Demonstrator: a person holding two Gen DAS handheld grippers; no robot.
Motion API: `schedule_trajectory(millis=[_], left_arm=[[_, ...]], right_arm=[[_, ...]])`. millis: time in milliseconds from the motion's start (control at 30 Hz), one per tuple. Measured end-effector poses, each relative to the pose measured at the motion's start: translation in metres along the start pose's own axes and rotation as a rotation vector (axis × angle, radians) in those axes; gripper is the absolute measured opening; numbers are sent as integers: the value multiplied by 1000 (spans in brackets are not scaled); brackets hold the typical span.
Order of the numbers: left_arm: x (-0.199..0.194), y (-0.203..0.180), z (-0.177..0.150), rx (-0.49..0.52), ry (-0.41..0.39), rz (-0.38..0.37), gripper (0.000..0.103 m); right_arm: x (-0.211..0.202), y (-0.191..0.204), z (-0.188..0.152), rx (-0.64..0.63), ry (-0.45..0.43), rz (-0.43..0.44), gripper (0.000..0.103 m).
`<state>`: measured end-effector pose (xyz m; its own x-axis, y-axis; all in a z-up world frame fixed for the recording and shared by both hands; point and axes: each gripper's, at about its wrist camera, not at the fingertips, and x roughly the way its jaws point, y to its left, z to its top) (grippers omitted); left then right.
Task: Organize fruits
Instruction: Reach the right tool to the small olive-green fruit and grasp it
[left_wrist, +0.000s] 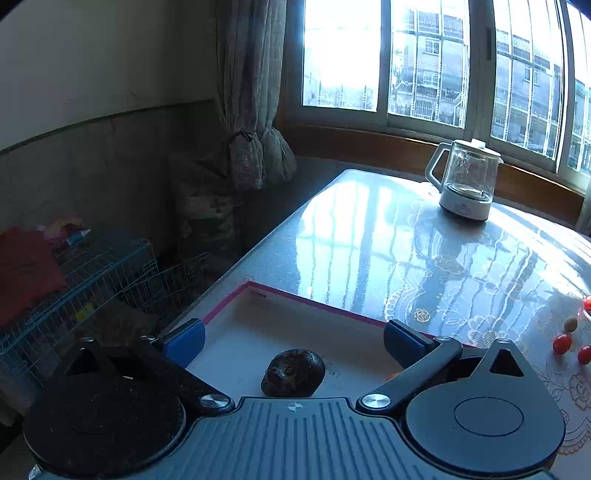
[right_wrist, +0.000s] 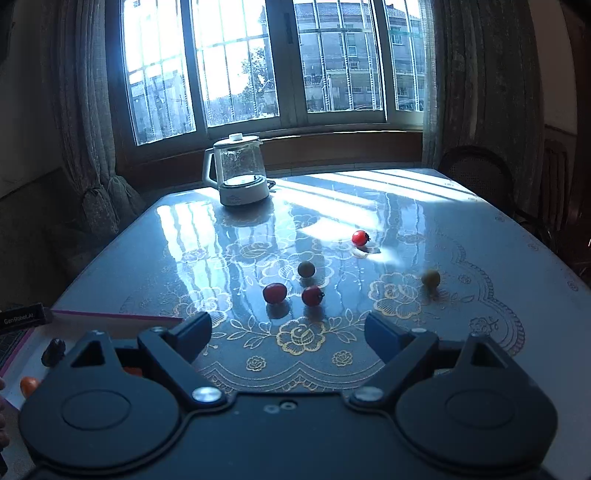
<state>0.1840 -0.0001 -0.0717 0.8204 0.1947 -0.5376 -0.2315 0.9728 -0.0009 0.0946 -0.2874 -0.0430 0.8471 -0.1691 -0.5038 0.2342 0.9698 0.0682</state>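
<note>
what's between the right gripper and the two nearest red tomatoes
Nothing: in the right wrist view only bare flowered tablecloth lies between the open right gripper and the red tomatoes.

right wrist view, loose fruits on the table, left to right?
Red cherry tomato → dull green fruit → red cherry tomato → bright red cherry tomato → yellowish fruit.
</note>
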Motion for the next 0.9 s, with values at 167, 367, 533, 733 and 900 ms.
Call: schedule_trajectory(millis=[167,367,533,733,900], left_arm=[[-8,-1,4,-21,12,-11,102],[-11,-6,0,-60,67,2,102],[-10,-11,-6,-70,93,55,102],[-6,-16,-6,-103,117,99,102],[-4,-25,-5,-107,118,100,102]], right_arm=[[33,-31,13,-57,-27,-105,90],[103,-92,27,-87,8,-198,82],[154,-128,23,-43,85,-196,63],[174,-141,20,-50,108,-185,61],[185,-146,23,-27,120,-153,52]])
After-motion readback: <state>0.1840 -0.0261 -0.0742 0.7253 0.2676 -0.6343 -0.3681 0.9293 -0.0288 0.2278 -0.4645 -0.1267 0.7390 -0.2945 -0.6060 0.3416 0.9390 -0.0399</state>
